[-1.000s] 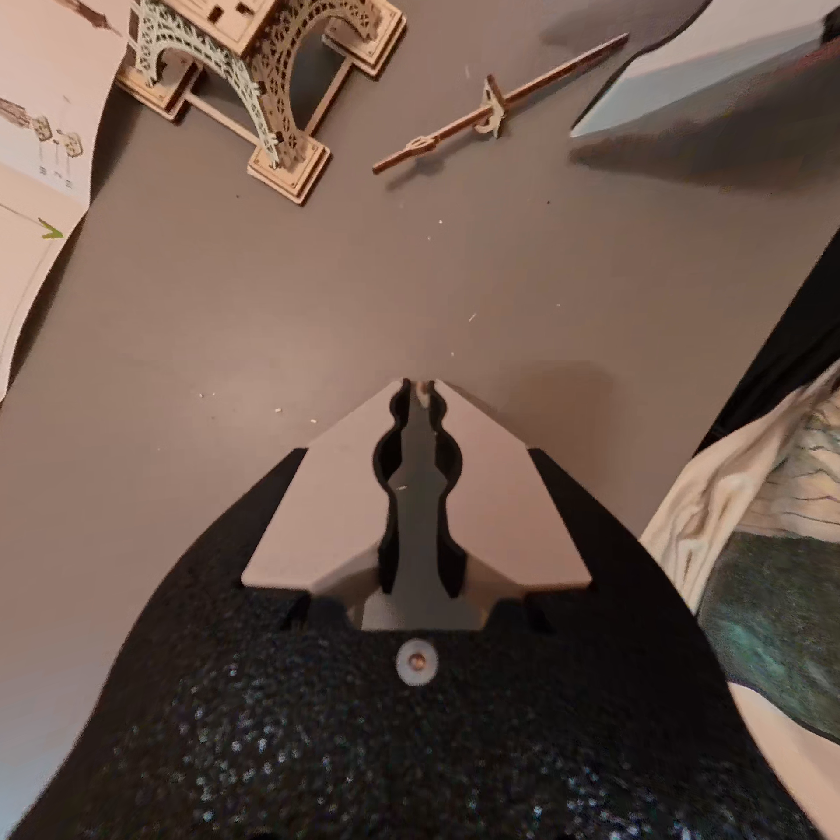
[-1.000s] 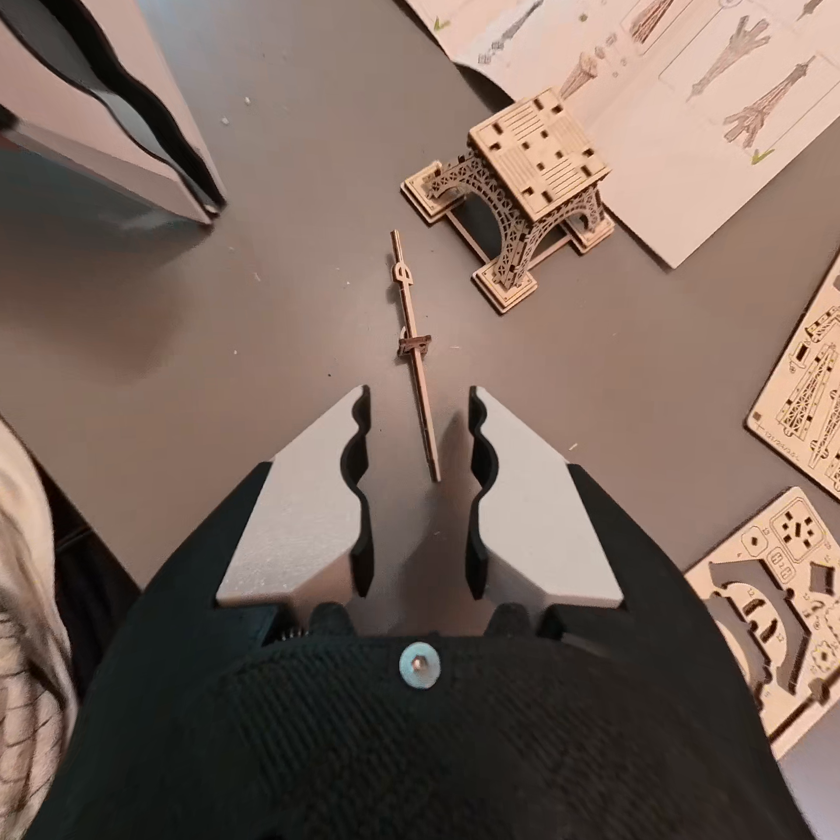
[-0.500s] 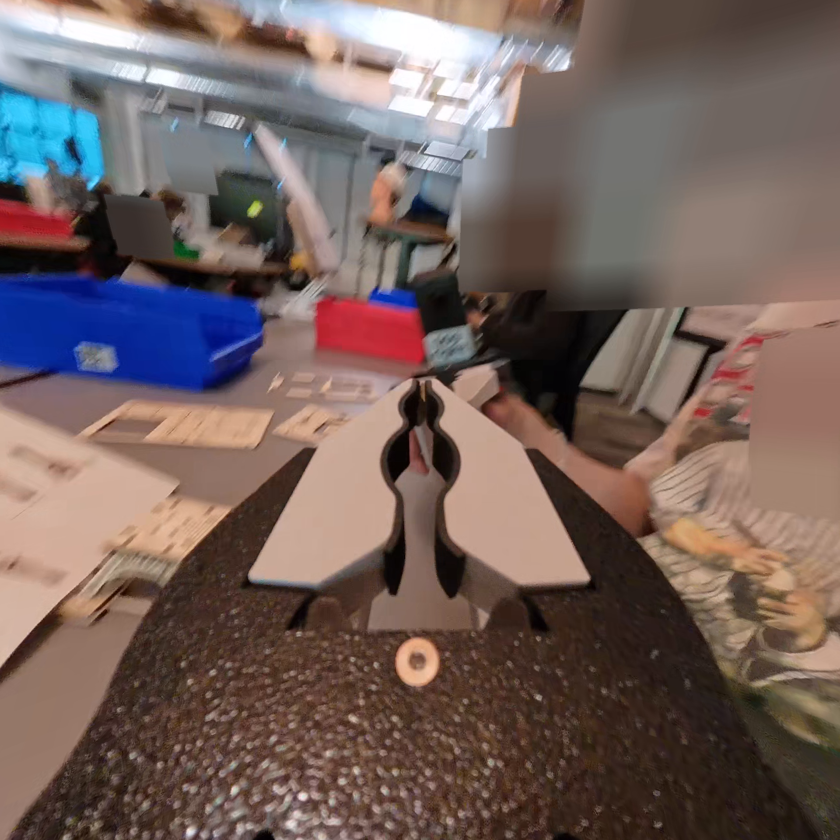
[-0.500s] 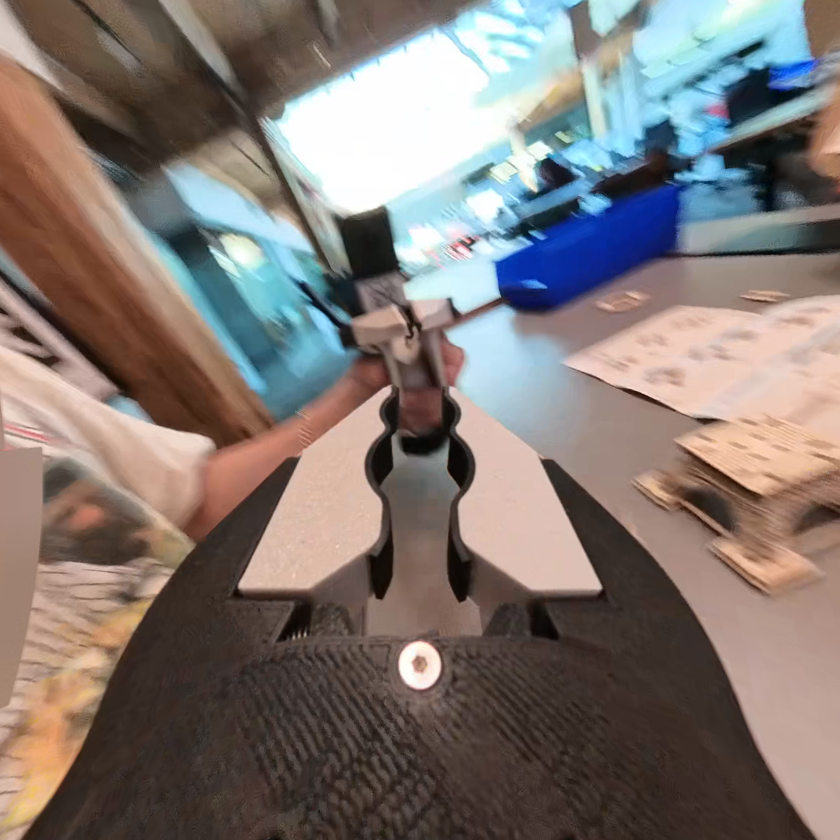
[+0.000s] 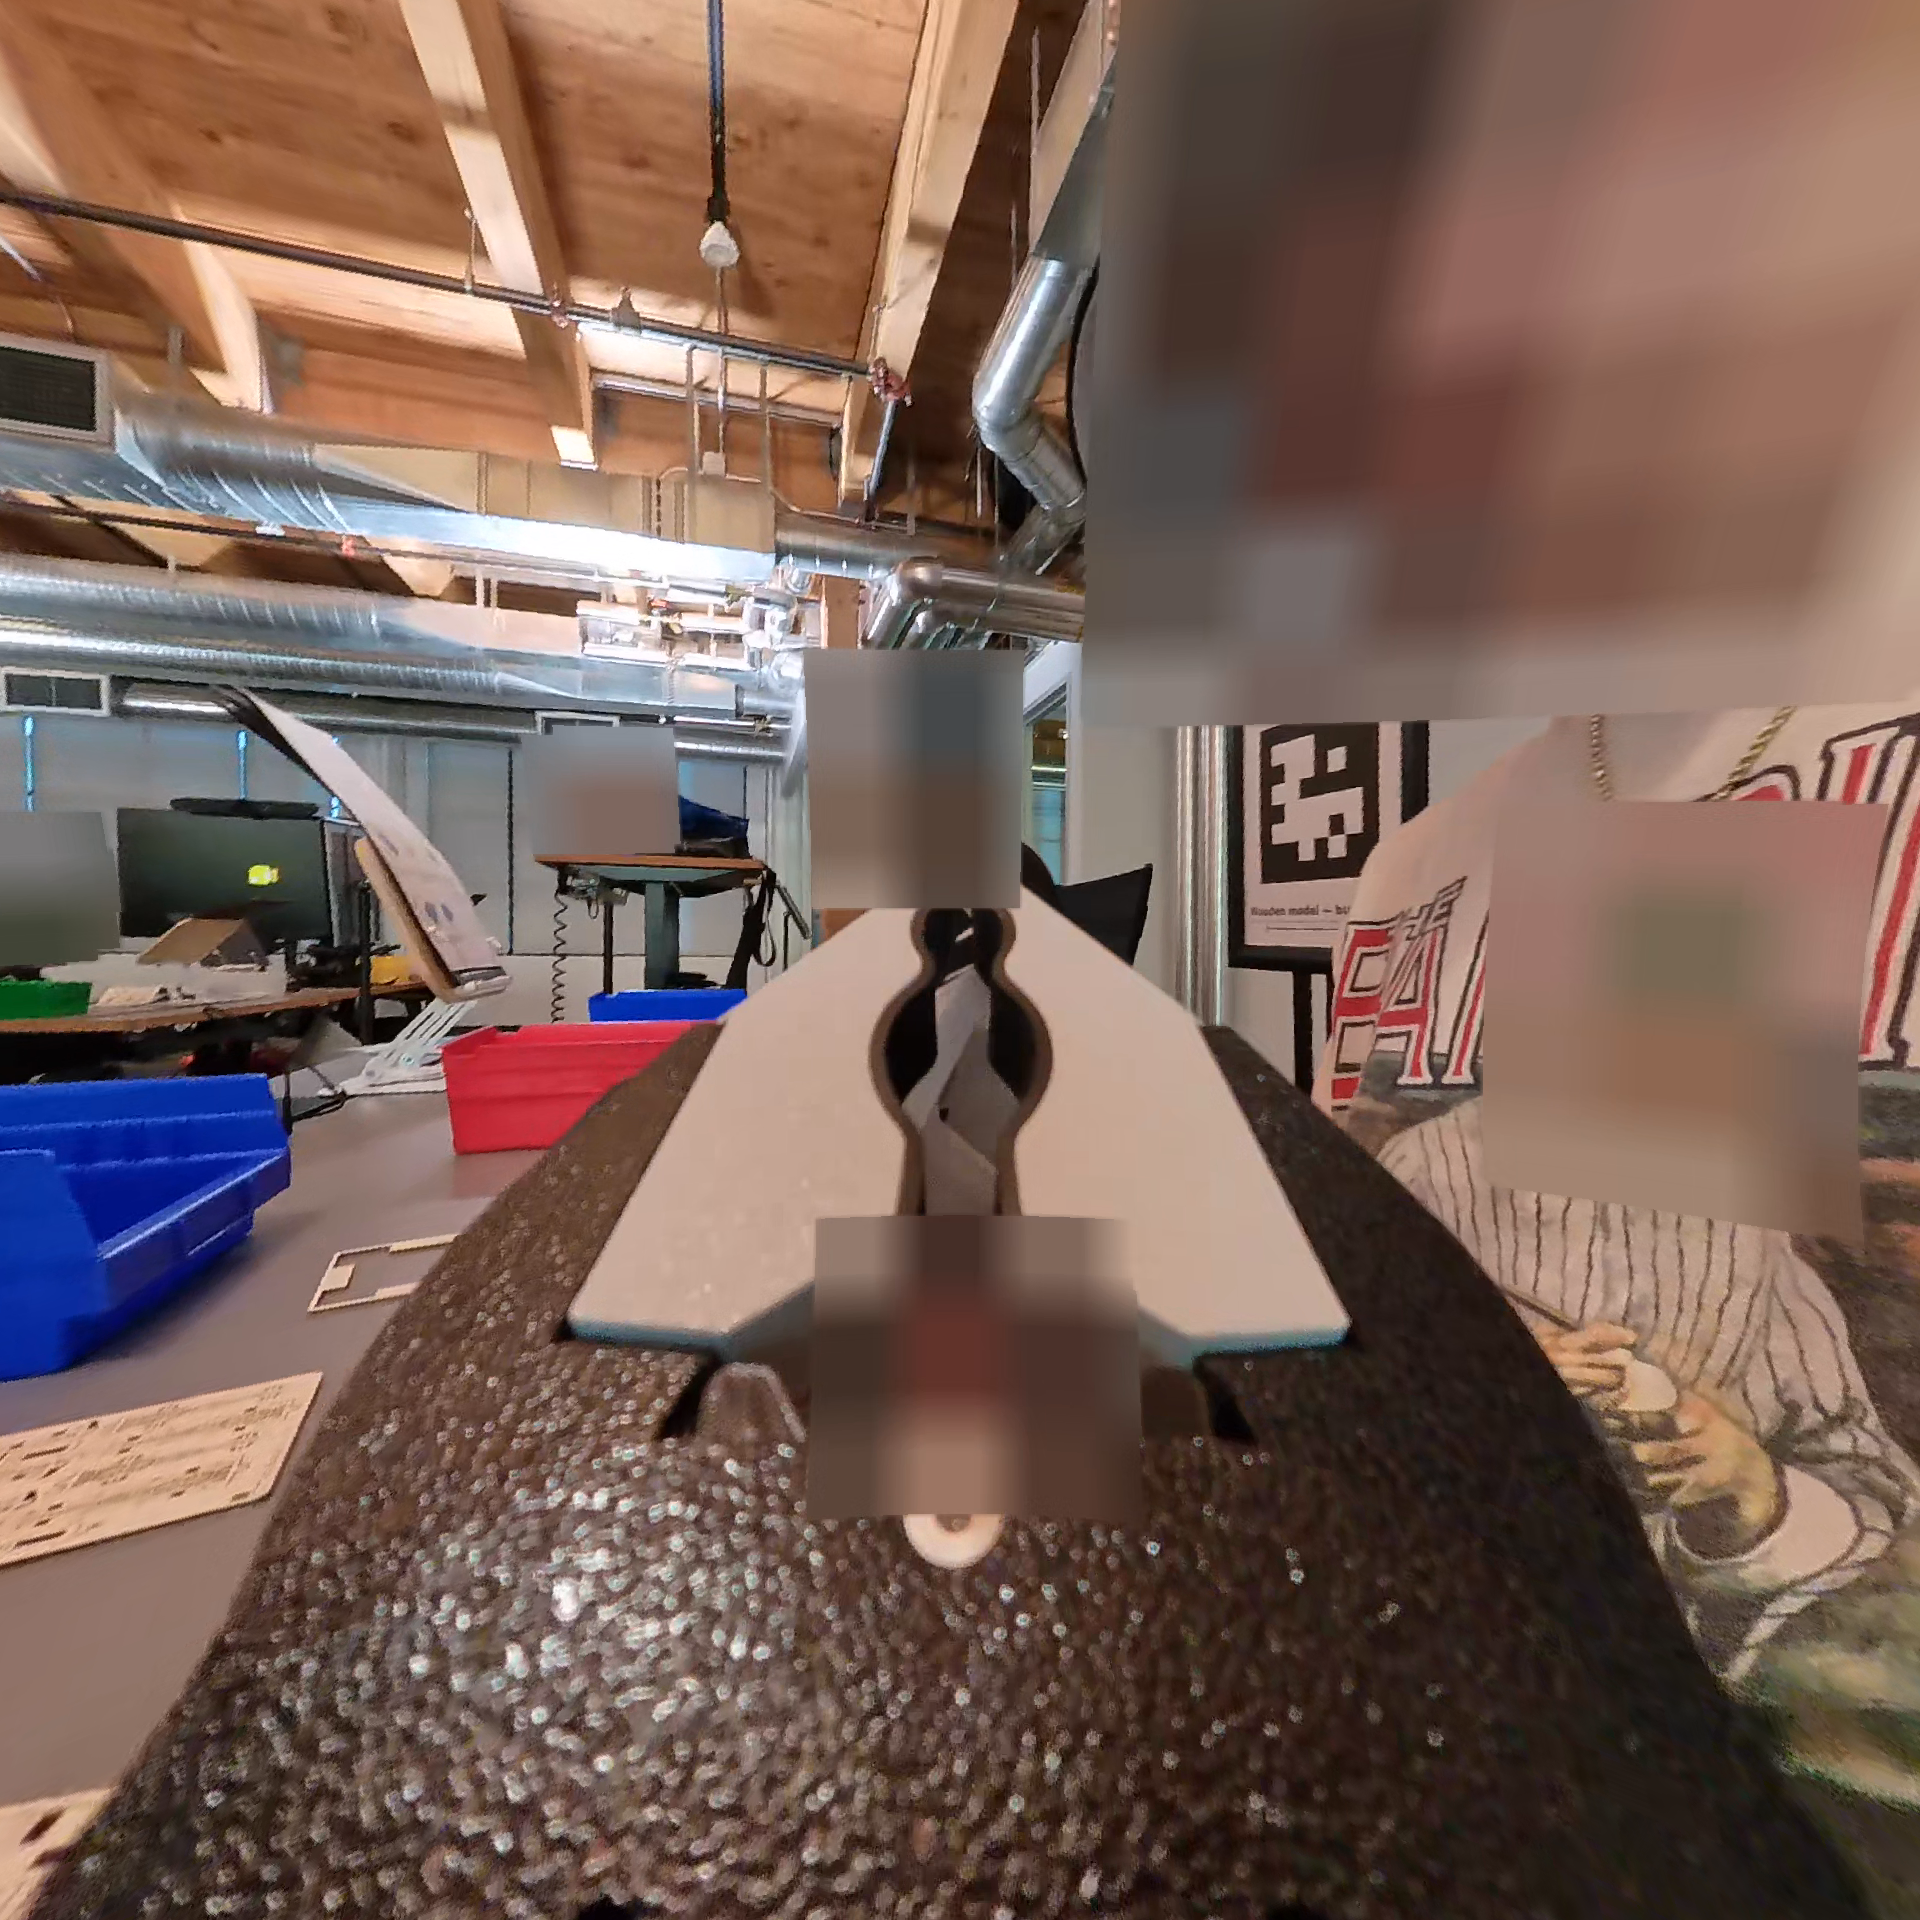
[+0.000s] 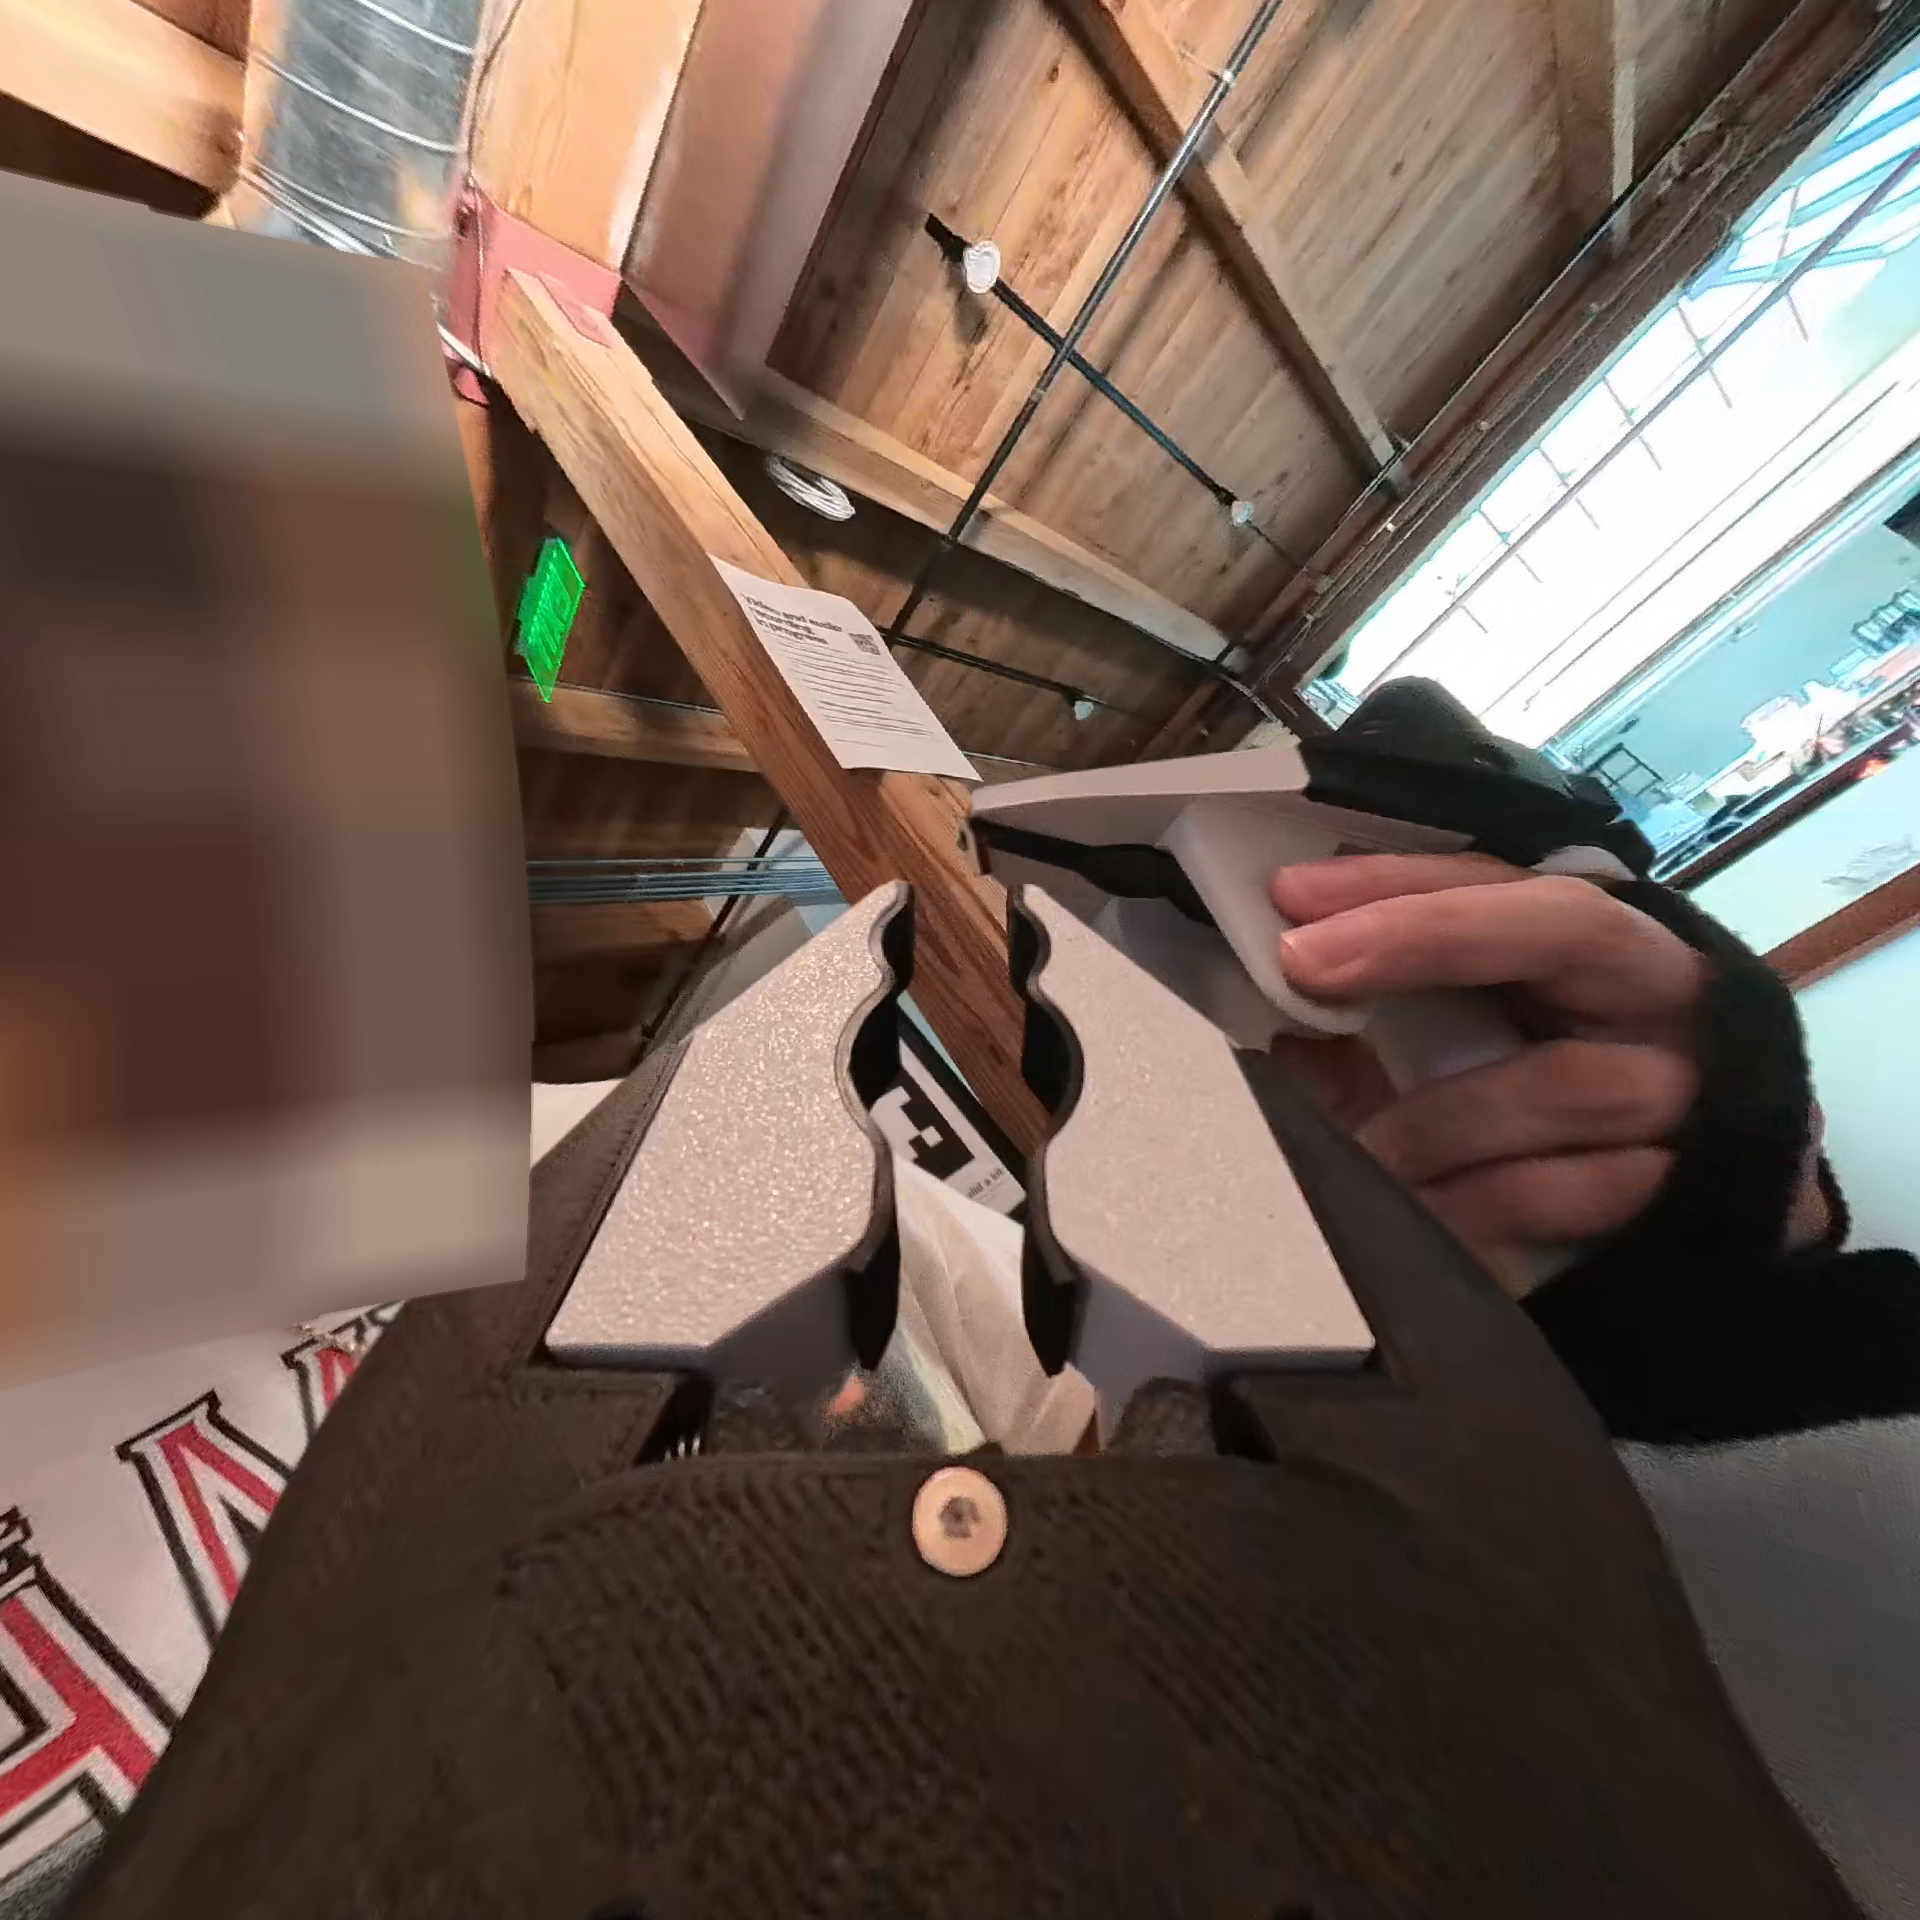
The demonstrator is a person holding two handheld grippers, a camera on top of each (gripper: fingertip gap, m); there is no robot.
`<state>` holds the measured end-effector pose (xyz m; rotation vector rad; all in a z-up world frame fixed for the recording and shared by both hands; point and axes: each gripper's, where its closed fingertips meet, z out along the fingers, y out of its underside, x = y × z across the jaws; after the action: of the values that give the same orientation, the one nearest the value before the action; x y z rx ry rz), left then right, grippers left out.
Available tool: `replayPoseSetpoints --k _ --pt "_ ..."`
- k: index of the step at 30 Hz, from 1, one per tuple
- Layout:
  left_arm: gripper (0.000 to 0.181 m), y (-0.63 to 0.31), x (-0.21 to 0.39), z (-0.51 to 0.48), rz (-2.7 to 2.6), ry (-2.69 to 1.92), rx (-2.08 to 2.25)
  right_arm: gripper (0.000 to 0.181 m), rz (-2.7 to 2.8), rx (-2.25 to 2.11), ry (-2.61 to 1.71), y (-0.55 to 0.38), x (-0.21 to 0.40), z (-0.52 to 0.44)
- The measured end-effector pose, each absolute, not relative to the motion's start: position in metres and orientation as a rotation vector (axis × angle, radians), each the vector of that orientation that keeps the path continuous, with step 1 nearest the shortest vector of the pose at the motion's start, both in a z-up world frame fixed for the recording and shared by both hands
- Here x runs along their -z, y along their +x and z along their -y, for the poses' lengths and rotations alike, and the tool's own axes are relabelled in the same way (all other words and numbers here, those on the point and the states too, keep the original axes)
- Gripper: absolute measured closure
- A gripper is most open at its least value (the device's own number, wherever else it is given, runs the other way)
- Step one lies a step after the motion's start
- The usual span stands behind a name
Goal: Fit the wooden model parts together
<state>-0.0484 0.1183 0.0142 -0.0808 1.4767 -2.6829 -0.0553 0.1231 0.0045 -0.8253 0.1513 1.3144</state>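
Observation:
Both grippers are held up off the table and face each other. My left gripper [image 5: 951, 925] has its jaws together; a mosaic patch hides the tips, and I see nothing held. It also shows in the right wrist view [image 6: 982, 823], held by a hand [image 6: 1507, 1039], tips pinched shut. My right gripper [image 6: 961, 904] is open by a narrow gap and empty. Flat wooden part sheets [image 5: 135, 1455] and a cut-out wooden frame [image 5: 374, 1273] lie on the grey table [image 5: 395, 1153] at the left. The tower model and the wooden stick are out of view.
A blue bin [image 5: 125, 1226] and a red bin [image 5: 551, 1081] stand on the table at the left. A person in a printed shirt [image 5: 1662, 1351] is close on the right. Wooden beams [image 6: 790, 727] and ducts are overhead. The grippers are tip to tip, or close to it.
Both grippers have lifted off the table and tilted up, so the views show the room and ceiling. The right gripper's gap has narrowed. The stick and tower have left view.

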Motion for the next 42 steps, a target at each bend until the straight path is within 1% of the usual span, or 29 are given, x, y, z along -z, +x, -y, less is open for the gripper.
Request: replayPoseSetpoints --k 3,7,15,19,23,27,31,37,42 --pt "0.181 -0.048 -0.012 -0.116 -1.485 -0.071 2.67 0.168 -0.168 -1.331 -0.827 -0.057 -0.002 -0.128" --pt "0.181 -0.048 -0.009 -0.117 -1.497 -0.075 2.65 0.18 -0.172 -1.346 -0.799 -0.054 -0.002 -0.127" --pt "0.181 -0.046 -0.005 -0.121 -1.531 -0.082 2.564 0.18 -0.201 -1.312 -0.814 -0.052 0.0 -0.131" --pt "0.181 -0.043 -0.003 -0.122 -1.568 -0.097 2.504 0.18 -0.201 -1.226 -0.834 -0.049 0.002 -0.133" --pt "0.18 -0.031 0.005 -0.126 -1.656 -0.195 2.35 0.181 -0.229 -1.025 -0.929 -0.035 0.011 -0.135" --pt "0.17 -0.016 0.014 -0.133 -1.769 -0.352 2.175 0.181 -0.22 -0.519 -1.175 -0.013 0.031 -0.139" --pt "0.173 0.001 0.026 -0.136 -1.896 -0.539 1.99 0.18 -0.161 -0.137 -1.332 0.002 0.042 -0.137" --pt "0.172 0.003 0.045 -0.124 -2.063 -0.558 1.82 0.18 -0.109 0.023 -1.407 0.004 0.049 -0.139" --pt "0.179 0.003 0.046 -0.125 -2.06 -0.566 1.829 0.18 -0.076 0.02 -1.42 -0.001 0.049 -0.141"
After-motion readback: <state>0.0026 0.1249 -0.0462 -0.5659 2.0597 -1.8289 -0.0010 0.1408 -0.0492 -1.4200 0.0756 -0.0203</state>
